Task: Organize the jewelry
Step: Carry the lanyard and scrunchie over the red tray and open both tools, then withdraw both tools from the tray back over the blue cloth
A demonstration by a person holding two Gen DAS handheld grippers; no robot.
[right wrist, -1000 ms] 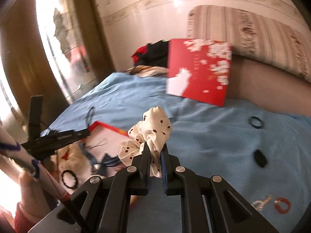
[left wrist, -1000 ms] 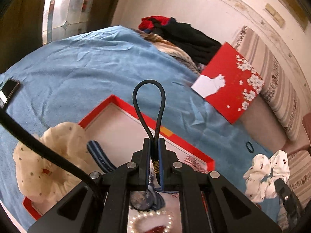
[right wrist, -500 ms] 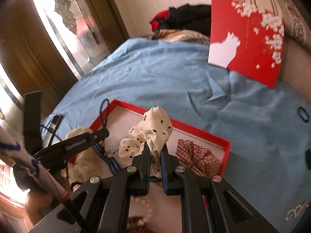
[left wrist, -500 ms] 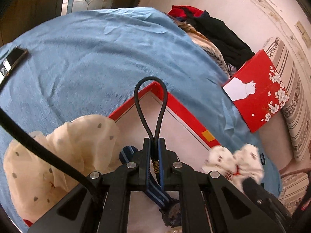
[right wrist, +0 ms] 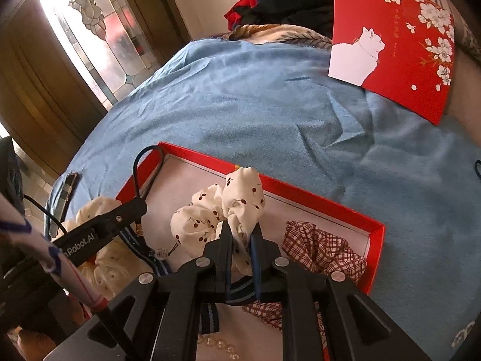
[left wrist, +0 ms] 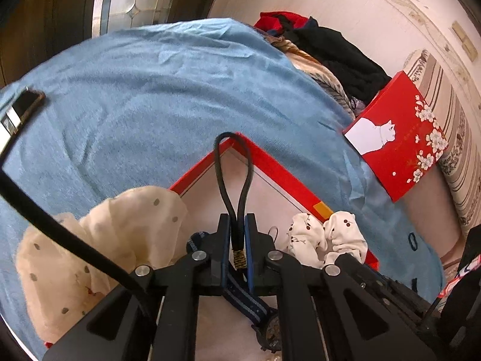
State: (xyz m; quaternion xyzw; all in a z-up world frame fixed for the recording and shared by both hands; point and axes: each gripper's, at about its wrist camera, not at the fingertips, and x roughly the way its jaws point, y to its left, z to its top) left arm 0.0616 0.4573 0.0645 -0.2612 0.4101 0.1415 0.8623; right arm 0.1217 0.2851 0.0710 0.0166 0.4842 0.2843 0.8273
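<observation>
An open red tray (left wrist: 279, 171) (right wrist: 300, 192) lies on a blue blanket. My left gripper (left wrist: 237, 222) (right wrist: 141, 207) is shut on a black hair tie (left wrist: 239, 237) (right wrist: 147, 149). Its loop sticks up over the tray's far corner. My right gripper (right wrist: 242, 228) has a white cherry-print scrunchie (right wrist: 240, 192) (left wrist: 315, 237) pinched between its pads, low over the tray's middle. Its jaws are just starting to open, and the fabric is still caught between them.
In the tray lie a cream dotted scrunchie (left wrist: 120, 228), a red plaid scrunchie (right wrist: 318, 249), a blue striped strap (left wrist: 243, 297) and pearl beads (right wrist: 219, 344). A red cat-print lid (right wrist: 405, 45) leans at the back right. A phone (left wrist: 24, 108) and a small dark hair tie (left wrist: 412, 240) rest on the blanket.
My right gripper carried the cherry scrunchie from above the blanket down into the tray. My left gripper sank a little toward the tray's far corner, still holding the hair tie.
</observation>
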